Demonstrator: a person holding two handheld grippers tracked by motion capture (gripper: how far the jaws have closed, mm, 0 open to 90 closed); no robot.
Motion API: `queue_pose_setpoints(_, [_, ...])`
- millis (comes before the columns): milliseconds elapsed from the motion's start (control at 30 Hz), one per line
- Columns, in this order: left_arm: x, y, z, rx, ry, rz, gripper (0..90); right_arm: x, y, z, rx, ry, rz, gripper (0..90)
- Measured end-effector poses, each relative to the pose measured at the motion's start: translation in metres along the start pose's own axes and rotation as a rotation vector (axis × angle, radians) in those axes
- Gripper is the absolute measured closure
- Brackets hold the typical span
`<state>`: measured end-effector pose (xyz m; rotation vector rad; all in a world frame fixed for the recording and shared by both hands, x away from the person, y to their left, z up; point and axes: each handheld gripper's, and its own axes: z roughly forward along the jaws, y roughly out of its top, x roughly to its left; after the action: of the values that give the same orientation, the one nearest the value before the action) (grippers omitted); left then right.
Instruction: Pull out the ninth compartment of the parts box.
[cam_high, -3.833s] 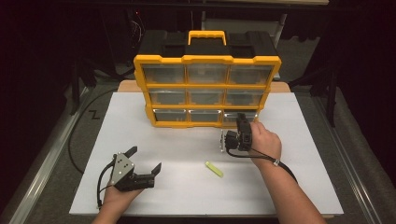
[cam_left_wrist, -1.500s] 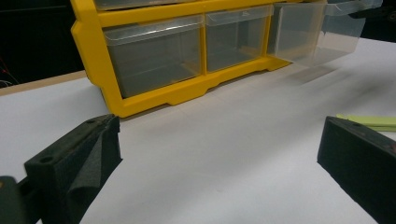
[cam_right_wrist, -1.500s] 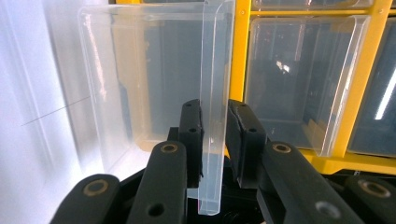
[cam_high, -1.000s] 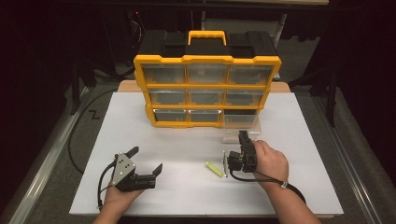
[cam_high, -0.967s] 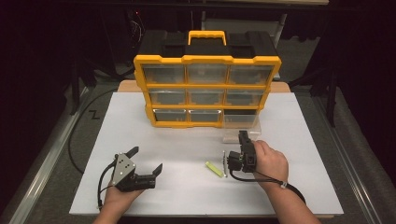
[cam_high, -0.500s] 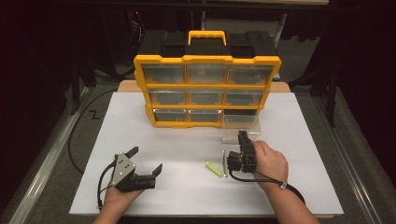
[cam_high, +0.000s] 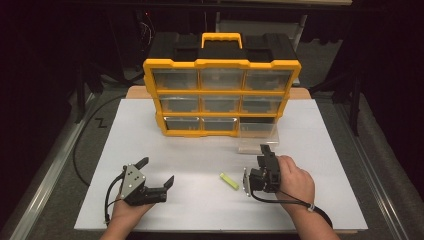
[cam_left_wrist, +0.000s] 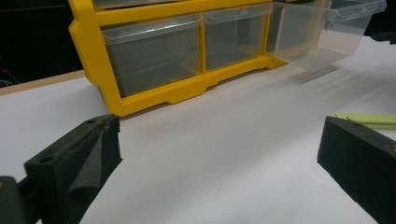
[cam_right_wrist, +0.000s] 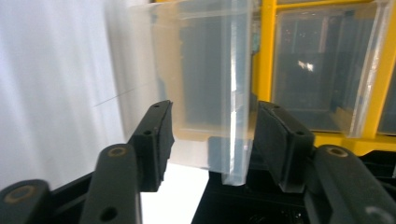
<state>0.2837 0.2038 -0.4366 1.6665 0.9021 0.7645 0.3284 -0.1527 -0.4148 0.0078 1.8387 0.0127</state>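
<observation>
The yellow organiser (cam_high: 221, 95) is stood upright at the far middle of the white tabletop (cam_high: 325, 150), with eight of its nine clear drawers pushed home. The bottom-right drawer (cam_high: 258, 136) has been pulled well out toward the person, so the opening step is judged done; what is judged left is the picking up of the small yellow-green piece (cam_high: 229, 180) and its placing in that drawer, then perhaps the closing of the drawer.

The drawer's front lip is seen just ahead of the right hand-held gripper (cam_high: 265, 151), and in the right gripper view that clear lip (cam_right_wrist: 236, 116) stands between the two pads; the jaws have just been opening and are now parted about halfway, with a gap seen on the left side, so the lip is no longer pinched. The yellow-green piece lies flat on the tabletop just to the left of that gripper, apart from it.

The left hand-held gripper (cam_high: 156, 172) is rested low on the near left of the tabletop, jaws spread wide and nothing held; the piece (cam_left_wrist: 369, 118) is seen beyond its right-hand pad.
</observation>
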Motion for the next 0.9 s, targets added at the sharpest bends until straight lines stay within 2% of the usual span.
queue_pose_setpoints(133, [0.0,0.0,0.0,0.002,0.002,0.0,0.3,0.008,-0.003,-0.002,-0.014,0.004,-0.008,46.0])
queue_pose_setpoints(167, [0.0,0.0,0.0,0.002,0.003,0.0,0.3,0.013,-0.004,-0.005,-0.004,0.028,-0.005,45.2])
queue_pose_setpoints(467, [0.001,-0.001,0.0,0.005,0.007,-0.004,0.3,0.028,-0.013,-0.011,-0.01,0.043,0.007,42.9])
queue_pose_setpoints(500, [0.001,-0.001,0.001,0.003,0.01,-0.008,0.3,0.031,-0.017,-0.011,-0.014,0.039,-0.015,42.4])
queue_pose_setpoints(533, [0.001,-0.001,0.0,0.004,0.01,-0.007,0.3,0.032,-0.019,-0.011,0.004,0.057,-0.013,42.0])
queue_pose_setpoints(600, [0.002,-0.001,0.0,0.005,0.011,-0.011,0.3,0.036,-0.024,-0.011,0.0,0.045,-0.009,41.6])
queue_pose_setpoints(767, [0.003,-0.002,0.0,0.004,0.019,-0.014,0.3,0.038,-0.034,-0.016,0.011,0.044,0.007,40.7])
queue_pose_setpoints(900, [0.002,-0.002,0.001,0.005,0.022,-0.016,0.3,0.039,-0.039,-0.018,0.013,0.057,-0.009,36.3])
